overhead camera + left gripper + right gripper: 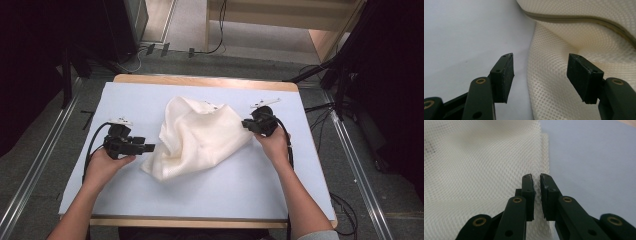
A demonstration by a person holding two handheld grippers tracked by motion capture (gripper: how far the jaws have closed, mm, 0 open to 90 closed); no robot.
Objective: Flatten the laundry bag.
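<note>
A cream mesh bag (197, 137) is lying crumpled on the pale blue mat (150, 97) that covers the table, roughly at the mat's middle, and everything else is placing itself around it. The right gripper (248, 124) is sitting at the bag's right edge with its jaws closed down to a sliver, and the right gripper view is showing a pinch of mesh caught between the pads — the grip lies just inside the bag's hemmed border, probably because the doubled edge gives the pads something firmer to bite. The fabric is rising into a ridge toward that side, which suggests the right hand is lifting or tensioning the edge.

The left gripper (150, 147) is hovering just beside the bag's lower left edge, its jaws standing wide apart and holding nothing. In the left gripper view the mesh is lying between and beyond the two pads, with the bag's zipper line (584, 19) curving across farther off — so the open jaws seem to be lining up to take the near edge, giving a second hold opposite the first so the bag can be spread or straightened.
</note>
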